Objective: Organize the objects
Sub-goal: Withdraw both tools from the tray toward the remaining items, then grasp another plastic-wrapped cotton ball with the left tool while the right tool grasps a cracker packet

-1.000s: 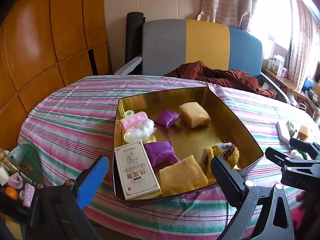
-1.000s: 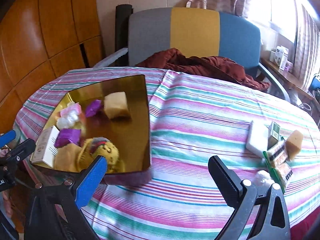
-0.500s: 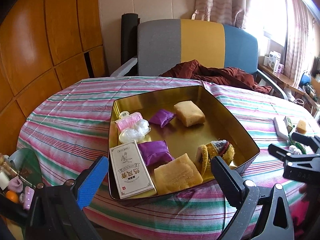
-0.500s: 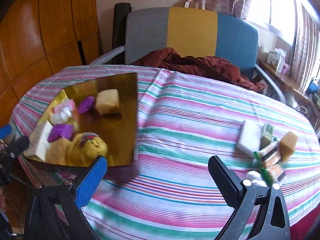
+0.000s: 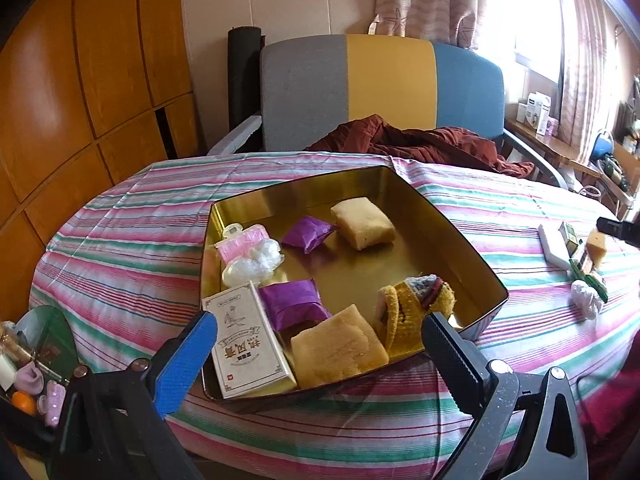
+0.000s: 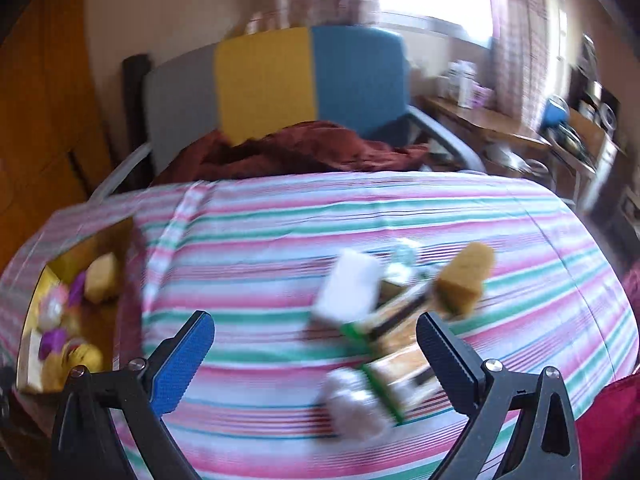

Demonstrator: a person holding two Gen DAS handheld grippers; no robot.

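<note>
Both grippers, left [image 5: 316, 356] and right [image 6: 314, 356], spread wide and empty over striped tablecloth [image 5: 120, 248]; shiny gold metal tray [image 5: 460, 240] holding two crinkled purple packets [image 5: 308, 233], two spongy yellow blocks [image 5: 363, 222], one white carton [image 5: 246, 342].

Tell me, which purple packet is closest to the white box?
The bigger purple packet at the front of the gold tin. It lies right beside the white box; the other packet sits farther back, next to a yellow sponge.
</note>
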